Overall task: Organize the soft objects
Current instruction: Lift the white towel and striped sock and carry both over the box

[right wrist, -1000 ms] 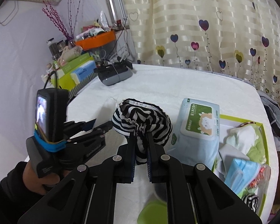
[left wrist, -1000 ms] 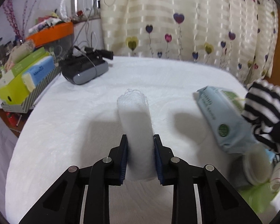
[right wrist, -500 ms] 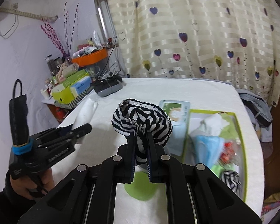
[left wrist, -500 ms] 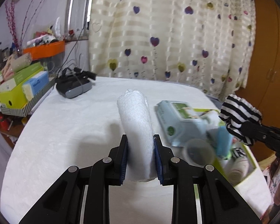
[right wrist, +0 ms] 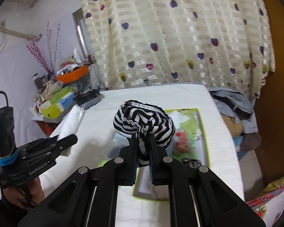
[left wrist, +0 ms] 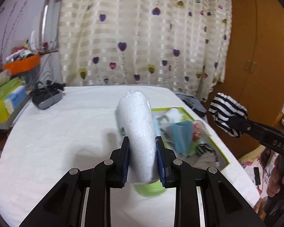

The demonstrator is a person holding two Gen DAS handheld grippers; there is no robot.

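Left hand-held gripper (left wrist: 142, 157) clamps a rolled white towel (left wrist: 137, 128) above the green-rimmed tray (left wrist: 220, 150), hiding its near contents. Right hand-held gripper (right wrist: 143, 158) pinches a striped cloth (right wrist: 143, 123) over that tray; tray contents blurred

Tray (left wrist: 220, 149) on table's (left wrist: 66, 132) right side, headset (left wrist: 46, 97) far left.

Home bedroom: heart-print curtain (left wrist: 142, 37), wooden wardrobe (left wrist: 255, 56) (cluttered shelf (right wrist: 66, 87) alongside).
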